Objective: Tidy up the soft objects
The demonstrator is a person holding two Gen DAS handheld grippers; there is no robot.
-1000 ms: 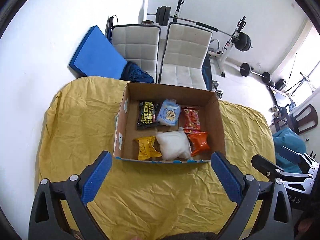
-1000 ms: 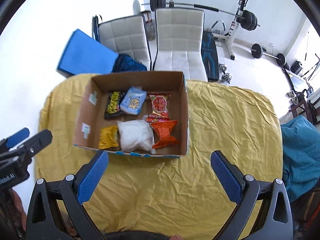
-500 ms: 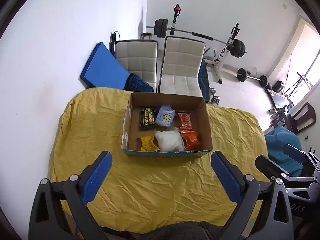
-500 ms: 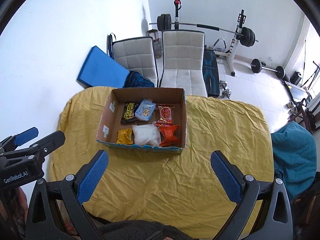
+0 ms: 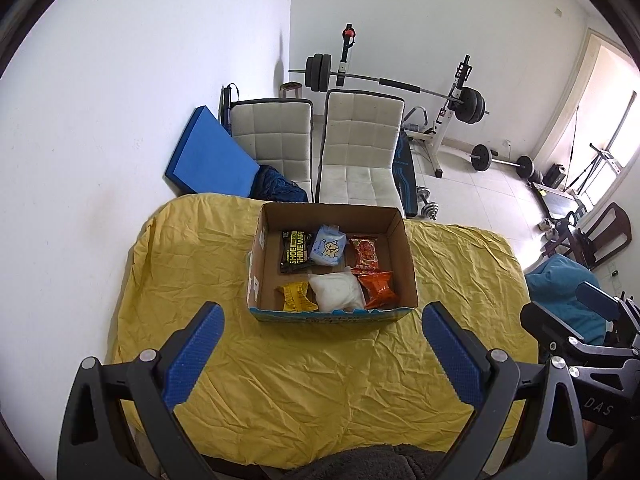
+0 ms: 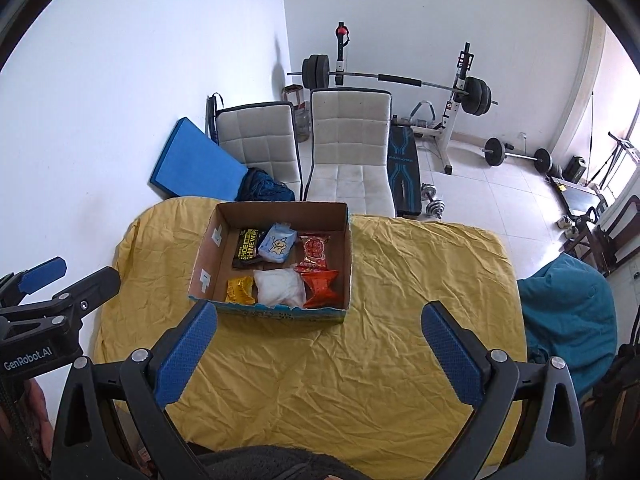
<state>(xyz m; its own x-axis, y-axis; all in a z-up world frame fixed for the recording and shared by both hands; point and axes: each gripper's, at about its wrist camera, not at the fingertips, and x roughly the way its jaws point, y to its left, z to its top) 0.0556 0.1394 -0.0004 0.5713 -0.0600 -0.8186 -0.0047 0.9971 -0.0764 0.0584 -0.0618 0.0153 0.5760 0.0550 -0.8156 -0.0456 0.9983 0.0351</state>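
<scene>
1. Your left gripper (image 5: 320, 344) fills the bottom of the left wrist view. Its blue pads (image 5: 192, 354) stand wide apart, with nothing between them and nothing touched; only the yellow cloth (image 5: 320, 380) shows in the gap. You hold it back from the work, near the table's front edge.

2. Your right gripper (image 6: 316, 344) sits the same way at the bottom of the right wrist view: jaws spread wide, empty, touching nothing. Each tool also shows at the side edge of the other's view, so you carry them side by side.

3. The cloth between the grippers and the box is bare and wrinkled. No loose packet lies on it, which suggests the sorting is done or close to it.

4. The cardboard box (image 5: 406, 264) rests on the cloth at mid-frame, open top up, with the soft things inside in two rows.

5. Front row, left to right: a yellow packet (image 5: 295, 297), a white pouch (image 5: 338, 293) and an orange snack bag (image 5: 378, 289), tucked close so they brace each other against the front wall.

6. Back row: a black wipes pack (image 5: 296, 251), a pale blue tissue pack (image 5: 328, 245) leaning partly over it, and a red snack packet (image 5: 365, 251).

7. Beyond the table, in the upper frame, stand two white chairs (image 5: 360, 148), a blue mat (image 5: 210, 158) against the wall and a barbell rack (image 5: 452, 96).
</scene>
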